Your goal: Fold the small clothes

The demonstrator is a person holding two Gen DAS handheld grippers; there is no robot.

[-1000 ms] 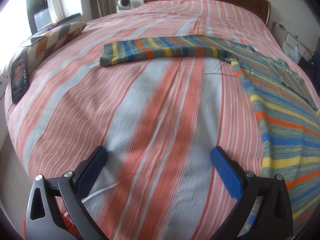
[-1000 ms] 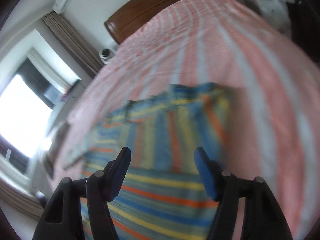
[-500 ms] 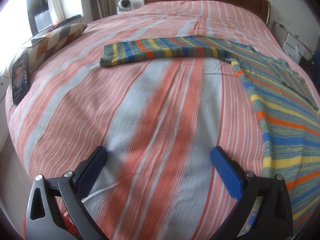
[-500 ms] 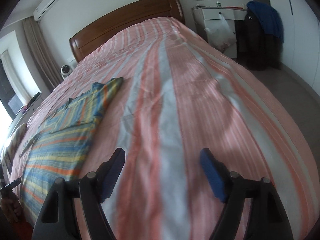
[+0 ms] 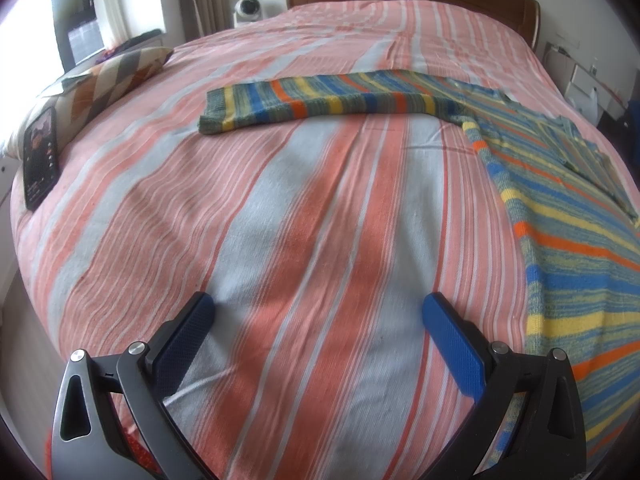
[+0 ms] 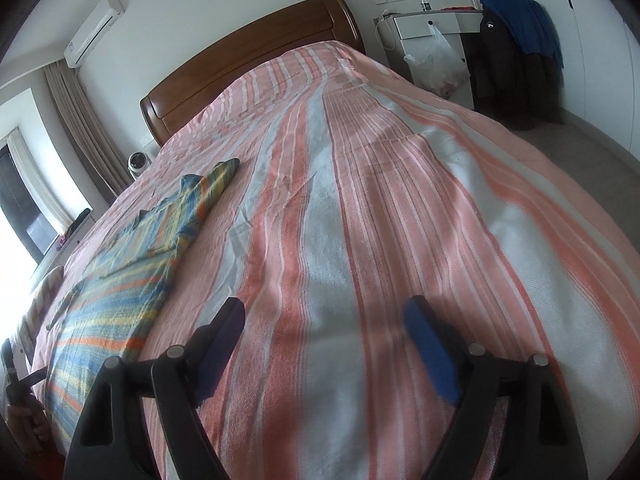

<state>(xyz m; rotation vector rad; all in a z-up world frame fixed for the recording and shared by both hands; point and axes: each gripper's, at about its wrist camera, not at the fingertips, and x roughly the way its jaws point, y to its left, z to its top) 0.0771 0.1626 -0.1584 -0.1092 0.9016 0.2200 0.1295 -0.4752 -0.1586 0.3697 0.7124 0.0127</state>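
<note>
A small striped sweater [image 5: 568,216], in blue, yellow, orange and green, lies flat on the bed. Its one sleeve [image 5: 320,100] stretches out to the left; the other lies folded over the body. My left gripper [image 5: 318,312] is open and empty, low over the bedspread left of the sweater's body. In the right wrist view the sweater [image 6: 132,276] lies at the left. My right gripper [image 6: 324,316] is open and empty over bare bedspread to the right of it.
The bed has a pink and white striped cover [image 5: 304,216] and a wooden headboard [image 6: 248,60]. A patterned pillow [image 5: 108,80] and a phone [image 5: 40,160] lie at the bed's left edge. A white cabinet [image 6: 432,36] and hanging clothes [image 6: 516,48] stand beyond the right side.
My right gripper has swung away from above the sweater to the right and now faces bare bedspread. My left gripper has hardly moved.
</note>
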